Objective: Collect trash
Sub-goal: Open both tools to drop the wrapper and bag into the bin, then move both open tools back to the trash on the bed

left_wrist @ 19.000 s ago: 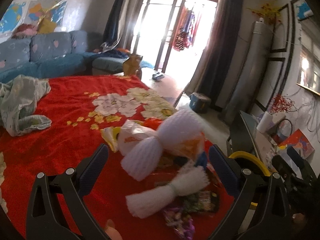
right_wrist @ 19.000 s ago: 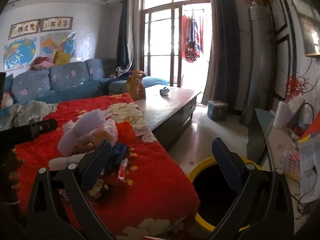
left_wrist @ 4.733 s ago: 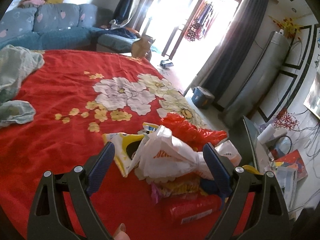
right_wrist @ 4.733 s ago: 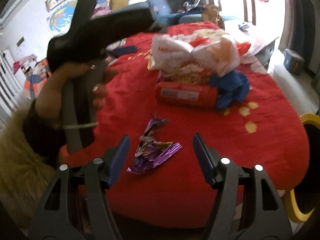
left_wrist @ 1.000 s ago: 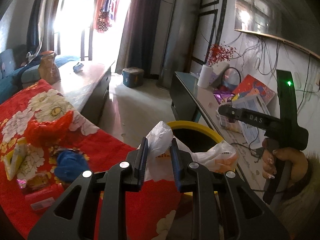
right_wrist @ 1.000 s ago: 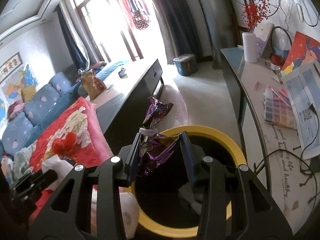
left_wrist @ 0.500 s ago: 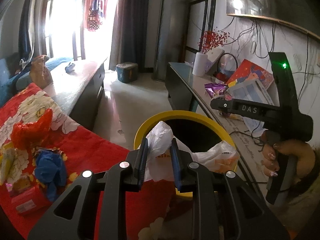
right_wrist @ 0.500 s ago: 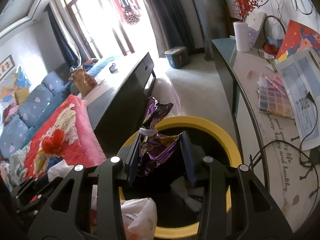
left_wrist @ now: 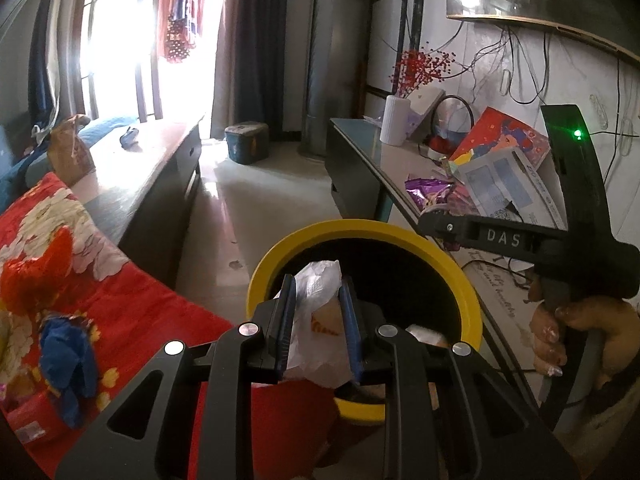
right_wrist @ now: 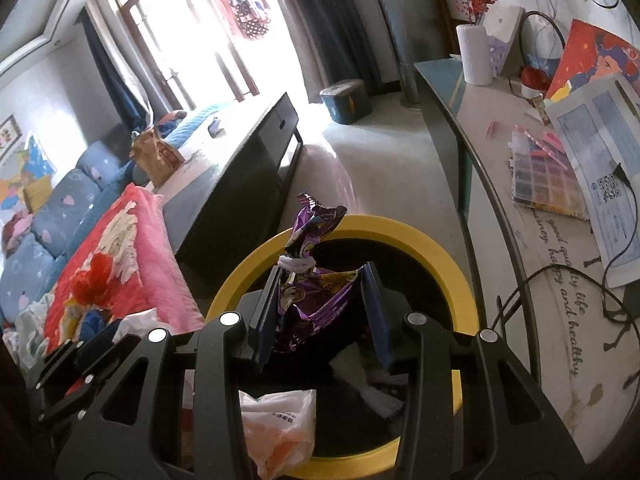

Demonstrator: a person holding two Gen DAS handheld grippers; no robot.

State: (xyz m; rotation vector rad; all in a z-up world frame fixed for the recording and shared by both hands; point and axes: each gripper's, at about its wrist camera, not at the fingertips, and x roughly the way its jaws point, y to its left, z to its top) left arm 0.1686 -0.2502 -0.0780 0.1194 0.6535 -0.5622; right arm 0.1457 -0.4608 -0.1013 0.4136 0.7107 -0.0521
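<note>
Both grippers hang over the yellow-rimmed bin: the left gripper has its fingers clamped on a white plastic bag, the right gripper on a purple wrapper.

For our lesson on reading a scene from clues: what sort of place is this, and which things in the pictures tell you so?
Most likely a home living room. A blue sofa with heart prints stands by tall curtained glass doors, a low dark cabinet runs along the floor, and a yellow-rimmed bin sits beside a cluttered side table.
</note>
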